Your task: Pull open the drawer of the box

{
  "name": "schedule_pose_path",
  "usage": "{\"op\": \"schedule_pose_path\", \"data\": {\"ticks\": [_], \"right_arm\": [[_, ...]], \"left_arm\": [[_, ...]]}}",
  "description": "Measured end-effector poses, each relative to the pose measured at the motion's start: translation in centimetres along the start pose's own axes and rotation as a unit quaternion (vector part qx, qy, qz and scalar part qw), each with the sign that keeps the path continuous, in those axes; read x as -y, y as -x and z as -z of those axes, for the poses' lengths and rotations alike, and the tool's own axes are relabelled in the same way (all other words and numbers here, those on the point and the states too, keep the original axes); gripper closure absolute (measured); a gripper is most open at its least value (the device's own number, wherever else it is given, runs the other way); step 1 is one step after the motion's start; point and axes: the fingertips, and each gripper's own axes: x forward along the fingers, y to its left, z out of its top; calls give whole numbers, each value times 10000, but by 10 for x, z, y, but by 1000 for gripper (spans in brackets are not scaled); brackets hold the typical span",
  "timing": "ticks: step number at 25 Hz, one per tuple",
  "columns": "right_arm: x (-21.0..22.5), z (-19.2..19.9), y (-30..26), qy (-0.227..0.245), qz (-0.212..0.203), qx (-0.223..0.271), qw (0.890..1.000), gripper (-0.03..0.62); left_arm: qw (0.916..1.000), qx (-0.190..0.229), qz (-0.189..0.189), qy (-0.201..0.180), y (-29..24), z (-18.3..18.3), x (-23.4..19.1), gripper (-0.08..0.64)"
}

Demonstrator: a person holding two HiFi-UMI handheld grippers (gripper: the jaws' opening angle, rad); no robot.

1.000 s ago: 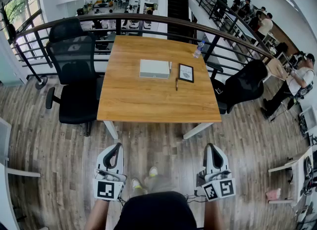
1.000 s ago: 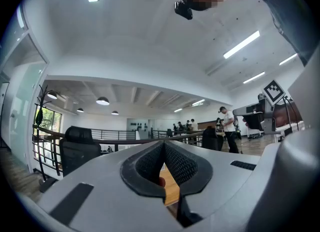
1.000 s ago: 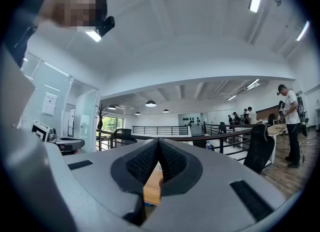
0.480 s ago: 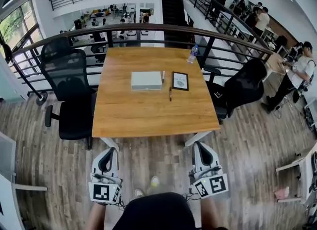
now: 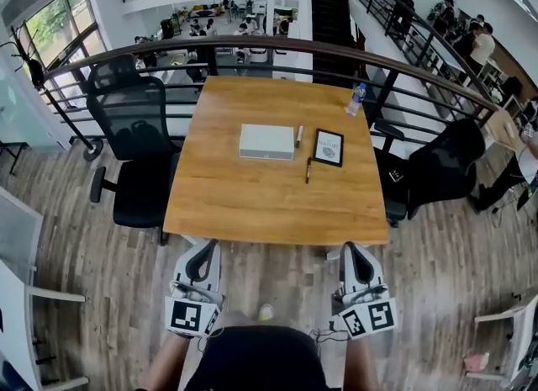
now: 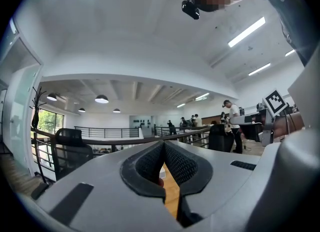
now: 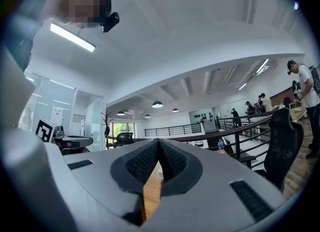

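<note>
A flat white box [image 5: 267,141] lies on the wooden table [image 5: 261,200], a little beyond its middle; no open drawer shows on it. Both grippers are low in the head view, just short of the table's front edge and far from the box. The left gripper [image 5: 202,251] is shut and holds nothing; its pads [image 6: 150,163] meet at the tips. The right gripper [image 5: 356,254] is also shut and empty, its pads [image 7: 172,162] touching at the tips. Between each pair of jaws only a strip of the tabletop shows.
Right of the box lie a white marker [image 5: 298,135], a dark framed card [image 5: 328,147] and a pen [image 5: 308,171]. A water bottle [image 5: 357,99] stands at the far right corner. Black office chairs [image 5: 139,162] [image 5: 437,171] flank the table, and a railing [image 5: 277,44] runs behind it.
The head view has shifted, and the table now sits closer to the grippers. Both grippers stay shut and low, side by side.
</note>
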Motion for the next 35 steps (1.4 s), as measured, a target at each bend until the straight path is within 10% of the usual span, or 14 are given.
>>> {"op": "schedule_pose_path", "data": {"ticks": [17, 26, 35], "right_arm": [[41, 29, -94, -69, 20, -359, 9993, 597], [19, 45, -182, -244, 389, -485, 9978, 597], [4, 82, -268, 215, 830, -739, 9936, 597]], "left_arm": [[9994, -275, -19, 212, -96, 38, -37, 543], [9988, -3, 72, 485, -166, 40, -119, 543], [9971, -112, 200, 727, -231, 116, -208, 543]]}}
